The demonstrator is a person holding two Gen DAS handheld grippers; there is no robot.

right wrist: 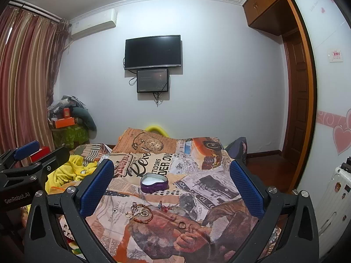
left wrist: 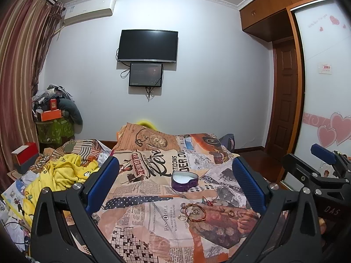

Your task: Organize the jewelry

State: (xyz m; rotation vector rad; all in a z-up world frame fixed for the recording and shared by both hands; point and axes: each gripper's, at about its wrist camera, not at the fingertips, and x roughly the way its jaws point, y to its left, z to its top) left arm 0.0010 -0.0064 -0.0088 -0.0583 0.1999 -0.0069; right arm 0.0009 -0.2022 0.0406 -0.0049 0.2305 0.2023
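Gold ring (right wrist: 181, 225) at 5 o'clock of tin (right wrist: 154, 183): tiny, slippery, pinch its rim; both grippers (left wrist: 175, 182) (right wrist: 171, 184) spread, empty.

Left tool (left wrist: 175, 183) jaws spread wide, empty, right tool (right wrist: 171, 180) likewise wide apart, side by side, level

Home bedroom, bed (left wrist: 153, 197) with printed cover, wall television (left wrist: 148, 45), striped curtains (left wrist: 19, 65), wooden wardrobe (left wrist: 269, 15)

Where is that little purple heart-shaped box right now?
The purple heart-shaped box sits open on the printed bedspread, mid-frame in both wrist views, just beyond the cluster of rings and bracelets, with nothing touching it.
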